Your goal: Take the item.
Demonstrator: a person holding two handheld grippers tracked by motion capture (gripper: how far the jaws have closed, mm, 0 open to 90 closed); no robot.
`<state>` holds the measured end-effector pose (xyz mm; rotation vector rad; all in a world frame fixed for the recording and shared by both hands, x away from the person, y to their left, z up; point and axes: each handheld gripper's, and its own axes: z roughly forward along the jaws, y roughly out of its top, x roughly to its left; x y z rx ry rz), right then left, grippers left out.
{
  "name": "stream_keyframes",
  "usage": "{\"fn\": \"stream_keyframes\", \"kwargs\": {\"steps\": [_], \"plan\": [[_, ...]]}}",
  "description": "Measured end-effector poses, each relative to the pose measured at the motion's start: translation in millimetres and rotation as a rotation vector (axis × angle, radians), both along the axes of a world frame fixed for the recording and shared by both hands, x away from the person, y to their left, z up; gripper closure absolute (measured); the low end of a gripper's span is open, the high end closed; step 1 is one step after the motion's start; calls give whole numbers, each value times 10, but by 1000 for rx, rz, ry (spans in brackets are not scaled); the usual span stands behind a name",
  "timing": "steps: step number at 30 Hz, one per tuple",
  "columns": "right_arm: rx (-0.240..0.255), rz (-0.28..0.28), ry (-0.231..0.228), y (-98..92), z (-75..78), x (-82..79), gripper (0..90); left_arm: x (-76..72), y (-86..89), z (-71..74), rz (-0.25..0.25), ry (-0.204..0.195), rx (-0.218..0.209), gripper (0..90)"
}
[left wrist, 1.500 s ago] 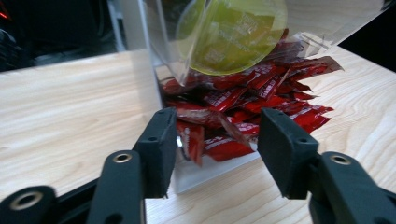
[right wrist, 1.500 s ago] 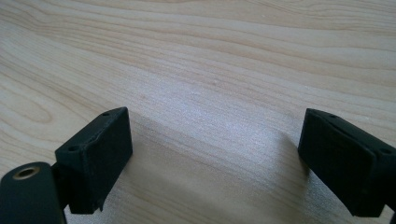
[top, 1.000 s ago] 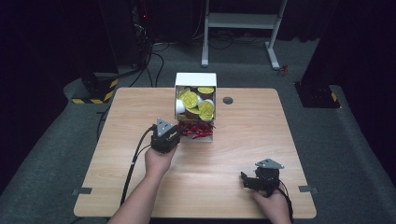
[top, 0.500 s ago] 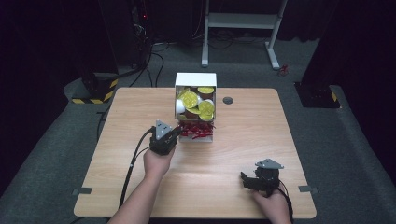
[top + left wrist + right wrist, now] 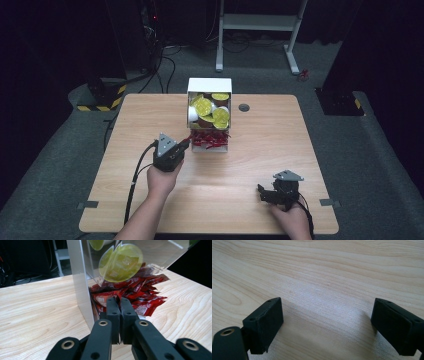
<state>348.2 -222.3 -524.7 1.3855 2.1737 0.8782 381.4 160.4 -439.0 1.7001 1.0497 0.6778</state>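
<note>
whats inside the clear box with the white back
The clear box holds yellow-lidded pods in its upper part and a pile of red sauce packets along the bottom. The packets' print is too small to read, and whatever lies beneath the pile is covered.

Whether the left gripper [image 5: 119, 305] pinched a red packet [image 5: 105, 299] at its closed jaws' tips could not be told.

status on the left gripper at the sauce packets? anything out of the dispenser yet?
Done: left gripper has its jaws shut at the red packets in the bottom tray of the clear dispenser. In hand: whether a packet is pinched can't be told. Left: nothing lies out on the table; right gripper rests open.
</note>
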Motion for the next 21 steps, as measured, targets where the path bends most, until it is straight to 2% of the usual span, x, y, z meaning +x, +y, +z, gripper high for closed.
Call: {"fn": "stream_keyframes", "kwargs": {"steps": [6,10,21], "plan": [[0,2,-1,-1,-1,1,107,-98,50,30,-15,-11,-29,878],[0,0,0,0,0,0,107,-159,63,46,-16,-26,-32,878],[0,-2,0,2,0,-2,108,-254,110,114,-36,-41,-67,878]]}}
